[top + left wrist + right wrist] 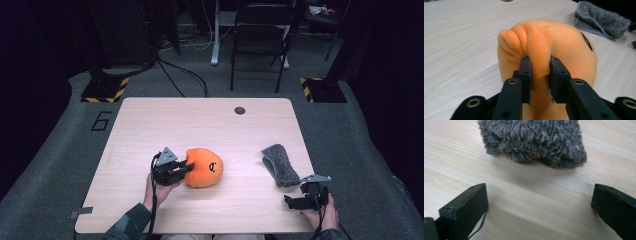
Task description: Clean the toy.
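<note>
Near the tabletop's front edge, left gripper (184,168) pinches a fold of the orange plush (204,167), while right gripper (539,207) gapes empty before the untouched grey cloth (534,141).

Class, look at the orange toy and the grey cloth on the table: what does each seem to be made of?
Orange toy: likely soft short-pile plush; a fold bunches between the left gripper pads. Grey cloth: probably shaggy fleece or microfibre; long loose fibres, folded. Table: pale wood-grain top, maybe laminate.

the orange plush toy (564,50) looks soft, short-napped velvety cloth. the grey cloth (534,140) is shaggy and fuzzy. the table (200,120) is pale matt wood grain; gripper jaws matt black plastic.
</note>
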`<state>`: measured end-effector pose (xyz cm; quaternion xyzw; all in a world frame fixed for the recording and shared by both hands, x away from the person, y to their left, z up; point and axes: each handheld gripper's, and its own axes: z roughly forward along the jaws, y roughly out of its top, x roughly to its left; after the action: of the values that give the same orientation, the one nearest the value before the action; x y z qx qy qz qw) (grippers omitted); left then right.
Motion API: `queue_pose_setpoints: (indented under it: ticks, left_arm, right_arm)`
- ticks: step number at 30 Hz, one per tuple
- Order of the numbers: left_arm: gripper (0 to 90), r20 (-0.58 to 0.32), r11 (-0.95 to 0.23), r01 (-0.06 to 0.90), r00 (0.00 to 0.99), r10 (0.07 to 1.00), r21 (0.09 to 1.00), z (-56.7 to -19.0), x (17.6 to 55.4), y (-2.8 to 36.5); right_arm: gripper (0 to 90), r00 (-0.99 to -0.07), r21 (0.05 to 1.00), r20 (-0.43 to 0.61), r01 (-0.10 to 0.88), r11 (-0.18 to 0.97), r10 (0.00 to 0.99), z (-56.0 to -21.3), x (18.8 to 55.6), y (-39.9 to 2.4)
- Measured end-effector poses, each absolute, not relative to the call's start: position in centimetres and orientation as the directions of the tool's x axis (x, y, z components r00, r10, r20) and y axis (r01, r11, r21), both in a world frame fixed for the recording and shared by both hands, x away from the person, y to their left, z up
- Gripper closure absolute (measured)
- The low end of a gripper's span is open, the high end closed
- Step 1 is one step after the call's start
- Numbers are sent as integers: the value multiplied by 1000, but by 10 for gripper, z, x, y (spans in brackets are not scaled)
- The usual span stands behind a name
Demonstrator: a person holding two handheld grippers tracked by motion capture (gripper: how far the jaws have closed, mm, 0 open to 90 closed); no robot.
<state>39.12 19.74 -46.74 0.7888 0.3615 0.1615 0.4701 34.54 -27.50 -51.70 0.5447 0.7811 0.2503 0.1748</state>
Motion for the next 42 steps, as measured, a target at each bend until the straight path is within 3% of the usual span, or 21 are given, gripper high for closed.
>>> queue_pose_setpoints:
  ticks: [11, 20, 28, 42]
  left_arm:
    - [366, 7, -346, 397, 648, 761, 850, -460, 390, 198]
    - [225, 44, -351, 371, 632, 774, 860, -451, 380, 211]
    - [168, 100, -380, 384, 580, 808, 841, -454, 362, 247]
    - [121, 122, -415, 571, 480, 869, 708, -516, 353, 308]
  right_arm:
    - [0, -347, 580, 2, 764, 281, 938, -517, 346, -275]
    - [0, -346, 582, 0, 763, 282, 938, -517, 345, -275]
    - [0, -331, 584, 11, 768, 263, 944, -517, 344, -274]
    - [0, -343, 596, 5, 755, 272, 939, -518, 344, -275]
